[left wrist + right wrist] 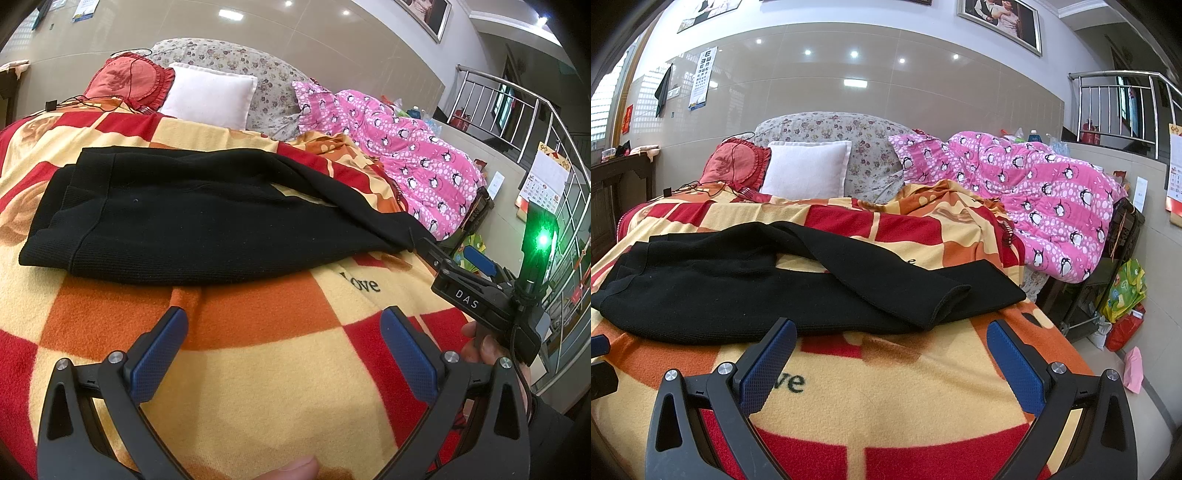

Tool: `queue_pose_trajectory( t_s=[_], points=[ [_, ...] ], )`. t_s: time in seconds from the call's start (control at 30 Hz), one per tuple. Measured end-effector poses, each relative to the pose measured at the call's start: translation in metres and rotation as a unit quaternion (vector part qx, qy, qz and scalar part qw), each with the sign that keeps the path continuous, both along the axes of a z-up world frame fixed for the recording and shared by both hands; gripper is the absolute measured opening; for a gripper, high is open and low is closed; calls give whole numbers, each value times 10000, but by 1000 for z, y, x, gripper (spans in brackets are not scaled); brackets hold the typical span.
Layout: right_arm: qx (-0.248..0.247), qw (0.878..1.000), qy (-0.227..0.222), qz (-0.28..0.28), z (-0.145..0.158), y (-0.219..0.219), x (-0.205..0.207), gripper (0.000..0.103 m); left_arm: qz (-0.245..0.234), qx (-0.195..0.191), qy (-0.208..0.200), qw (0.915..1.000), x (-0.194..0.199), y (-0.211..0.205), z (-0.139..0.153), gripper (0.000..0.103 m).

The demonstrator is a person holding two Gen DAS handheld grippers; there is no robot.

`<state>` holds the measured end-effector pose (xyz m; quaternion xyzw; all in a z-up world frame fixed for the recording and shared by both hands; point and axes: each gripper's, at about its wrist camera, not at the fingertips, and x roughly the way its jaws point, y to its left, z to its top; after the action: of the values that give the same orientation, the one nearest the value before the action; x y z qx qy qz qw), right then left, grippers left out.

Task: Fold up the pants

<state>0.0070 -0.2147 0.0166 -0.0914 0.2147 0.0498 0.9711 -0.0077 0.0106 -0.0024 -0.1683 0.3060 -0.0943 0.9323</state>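
Observation:
Black pants [192, 221] lie flat across a red, orange and yellow checked blanket [258, 369], waistband to the left and legs to the right. In the right wrist view one leg of the pants [738, 291] crosses over the other, its cuff [947, 301] folded back near the bed's right side. My left gripper [284, 321] is open over bare blanket, a little short of the pants' near edge. My right gripper [892, 328] is open too, with nothing between its blue pads, just short of that cuff. From the left wrist view the right gripper [450, 258] sits by the leg ends.
At the head of the bed lie a white pillow [807, 168], a red cushion [737, 162] with a black cable, and a floral bolster [849, 136]. A pink penguin quilt [1045, 195] is heaped at the right. Bags [1123, 291] stand on the floor past the bed's right edge.

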Motion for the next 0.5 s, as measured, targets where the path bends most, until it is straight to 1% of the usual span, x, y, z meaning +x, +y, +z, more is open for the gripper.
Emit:
queue_pose_trajectory(
  t_s=[0.5],
  points=[
    [-2,10000,-3,-2,0,0,0,103,-6,-29,-2,10000,-1,1,0,103]
  ],
)
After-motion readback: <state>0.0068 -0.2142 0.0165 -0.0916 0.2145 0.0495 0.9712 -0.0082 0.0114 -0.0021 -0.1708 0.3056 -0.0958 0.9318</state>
